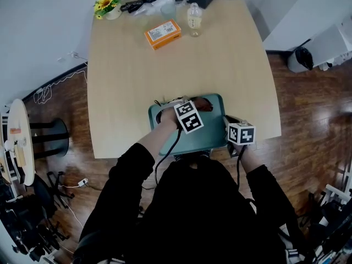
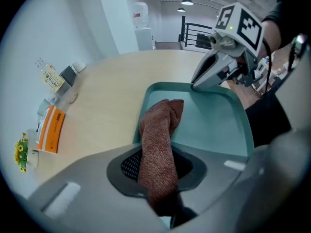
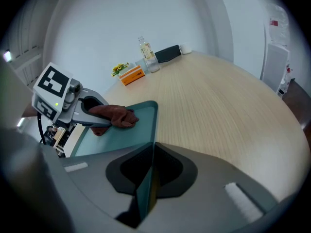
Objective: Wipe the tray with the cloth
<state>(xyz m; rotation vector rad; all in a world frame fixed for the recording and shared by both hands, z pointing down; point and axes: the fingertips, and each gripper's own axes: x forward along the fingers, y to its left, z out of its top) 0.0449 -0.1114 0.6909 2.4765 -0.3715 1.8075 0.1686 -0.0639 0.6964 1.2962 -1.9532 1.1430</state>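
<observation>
Your left gripper clamps the reddish-brown terry cloth, which rests on the teal plastic tray. Your right gripper pinches the tray's rim. The orange cardboard box and clear bottle stand well apart, obstructing nothing.

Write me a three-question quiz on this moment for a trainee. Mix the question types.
1. True or false: the left gripper is shut on the cloth.
2. What does the right gripper clamp? A: the rim of the tray. B: the cloth. C: nothing.
3. In the head view, at which far corner of the table do the flowers stand, left or right?

Key: 1 true; 2 A; 3 left.
</observation>
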